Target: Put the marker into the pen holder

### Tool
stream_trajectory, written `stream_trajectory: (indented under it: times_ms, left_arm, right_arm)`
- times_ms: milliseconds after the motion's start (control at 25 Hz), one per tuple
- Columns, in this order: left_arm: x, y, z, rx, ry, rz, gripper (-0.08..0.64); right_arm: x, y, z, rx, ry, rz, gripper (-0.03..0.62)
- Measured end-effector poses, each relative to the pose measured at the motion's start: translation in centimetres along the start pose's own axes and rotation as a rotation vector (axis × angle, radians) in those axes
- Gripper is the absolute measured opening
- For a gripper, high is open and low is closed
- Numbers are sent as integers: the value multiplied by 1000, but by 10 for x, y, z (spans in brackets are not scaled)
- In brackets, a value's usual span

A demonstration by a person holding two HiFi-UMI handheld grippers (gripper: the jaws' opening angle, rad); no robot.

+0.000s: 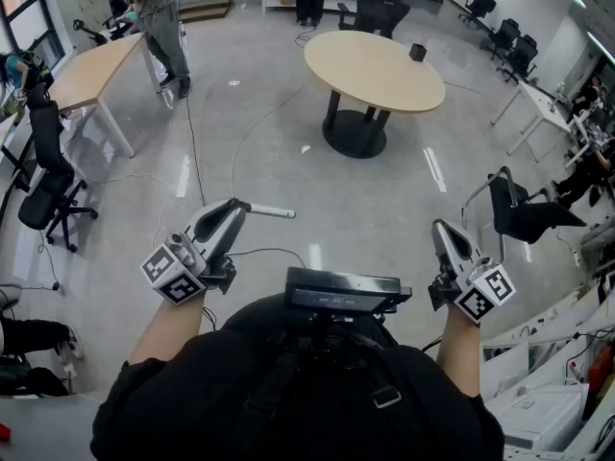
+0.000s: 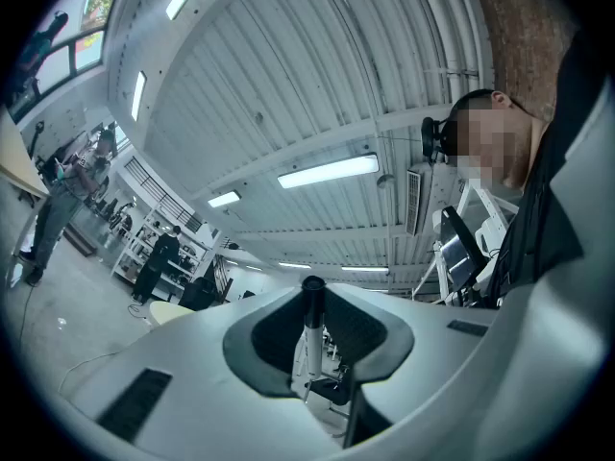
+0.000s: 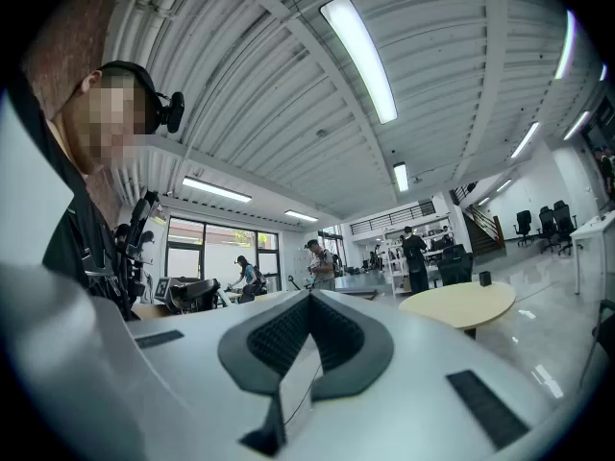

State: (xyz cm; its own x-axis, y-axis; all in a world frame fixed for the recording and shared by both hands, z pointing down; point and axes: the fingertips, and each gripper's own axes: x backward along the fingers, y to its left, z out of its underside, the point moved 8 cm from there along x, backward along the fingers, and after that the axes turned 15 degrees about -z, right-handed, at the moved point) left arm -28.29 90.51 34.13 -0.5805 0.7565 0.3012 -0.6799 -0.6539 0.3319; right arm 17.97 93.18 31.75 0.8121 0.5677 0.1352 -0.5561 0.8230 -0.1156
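Note:
My left gripper (image 1: 238, 206) is shut on a white marker (image 1: 272, 211), which sticks out sideways to the right over the floor. In the left gripper view the marker (image 2: 310, 339) stands upright between the dark pads, black cap on top. My right gripper (image 1: 443, 229) is shut with nothing between its jaws; in its own view the right gripper (image 3: 309, 298) has its pads meeting at the tip. A small black pen holder (image 1: 417, 52) stands on the far edge of the round wooden table (image 1: 365, 75), well ahead of both grippers. The pen holder (image 3: 484, 279) also shows small in the right gripper view.
A black office chair (image 1: 524, 214) stands close to the right gripper. Cables (image 1: 197, 152) run across the grey floor. A rectangular table (image 1: 91, 70) and a chair (image 1: 43, 185) are at the left, with a person (image 1: 163, 27) standing beyond them.

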Motion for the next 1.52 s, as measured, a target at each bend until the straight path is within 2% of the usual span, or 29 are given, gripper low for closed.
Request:
stream_trajectory:
  times_ms: [240,400,760,880,1040,1120,1320,1520]
  left_arm:
    - [-1,-4,4,4,6,2,64]
    - [-7,-9,7,0,8,6,64]
    - [-21,-23,10,-32,1,-28,64]
    - [-24,-31,9,-56,-6,-51,64]
    - [-28,-38,3,-83,-14,-89,64]
    - [-27,-42,5,-91,-7,-113,64]
    - [-30,-53,14,-100,24,-155,64]
    - [-31,-49,21,-91,45,-182,64]
  right_arm:
    - [6,-1,1,-6,4,5,3]
    - [14,-8,-4,-14,-29,11,5]
    - [34,-28,-11,25,-16,-23,4]
    - [47,-41,-27,77,9,-29,5]
    - [66,-57,-62,127,-15,-30,5]
    - [75,-64,-66,136,-23,-38,5]
    - [78,-84,-46,78,-27,-79,5]
    - [53,-98,-24,15,-7,-138,5]
